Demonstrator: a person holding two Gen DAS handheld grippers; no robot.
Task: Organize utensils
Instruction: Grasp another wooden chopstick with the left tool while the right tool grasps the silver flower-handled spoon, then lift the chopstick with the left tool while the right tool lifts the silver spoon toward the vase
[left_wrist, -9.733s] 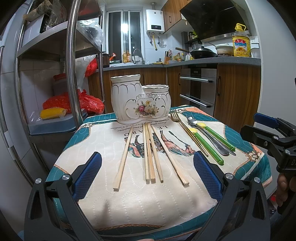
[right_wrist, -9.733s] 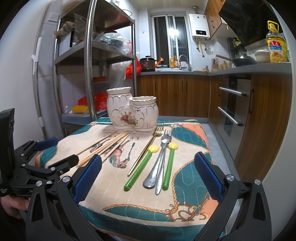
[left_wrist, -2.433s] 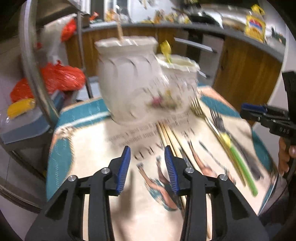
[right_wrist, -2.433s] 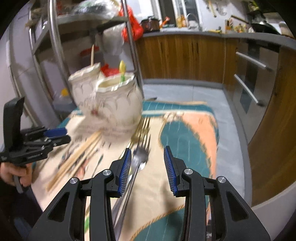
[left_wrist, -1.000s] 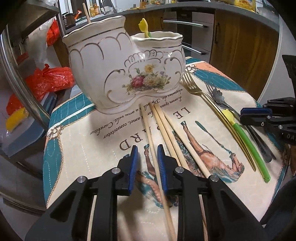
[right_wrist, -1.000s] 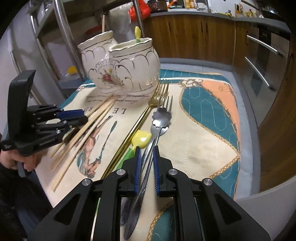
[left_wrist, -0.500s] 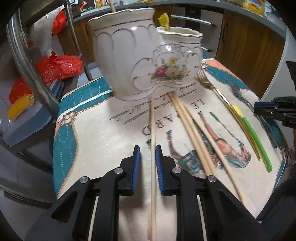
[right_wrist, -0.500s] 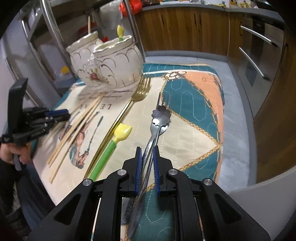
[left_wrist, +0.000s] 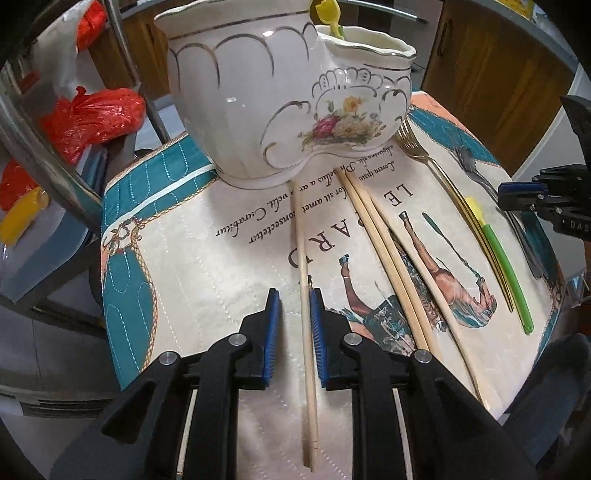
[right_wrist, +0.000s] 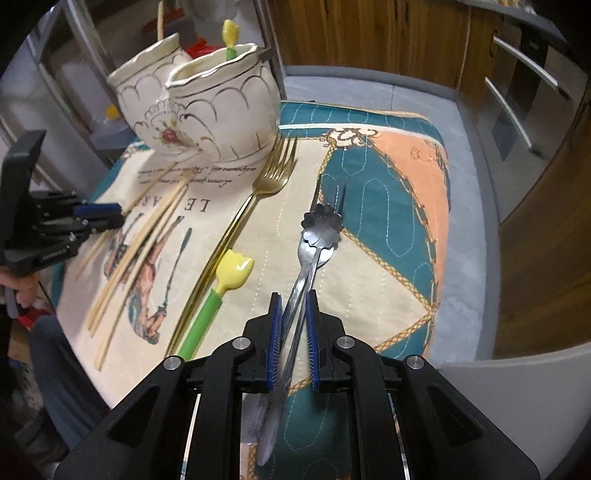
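Observation:
A white ceramic double holder (left_wrist: 258, 92) (right_wrist: 221, 122) stands at the back of the cloth, with one chopstick in its taller pot and a yellow-headed green utensil (right_wrist: 229, 37) in the lower pot. My left gripper (left_wrist: 294, 306) is shut on a single chopstick (left_wrist: 300, 229) whose far tip lies near the holder's base. Three more chopsticks (left_wrist: 384, 240) lie to its right. My right gripper (right_wrist: 292, 306) is shut on the crossed handles of a steel fork and a flower-headed steel spoon (right_wrist: 319, 225). A gold fork (right_wrist: 258, 188) and a second green utensil (right_wrist: 210, 306) lie left of them.
The printed quilted cloth (left_wrist: 177, 258) covers a small table whose edges fall away on every side. A steel rack (left_wrist: 33, 129) with red bags (left_wrist: 92, 118) stands left. Wooden cabinets (right_wrist: 369, 37) and grey floor (right_wrist: 469, 184) lie beyond. A hand (right_wrist: 18, 288) holds the left gripper.
Both grippers went from wide open to shut. In the last second the left one swung its chopstick away from the other chopsticks, and the right one drew the steel pair away from the green utensil.

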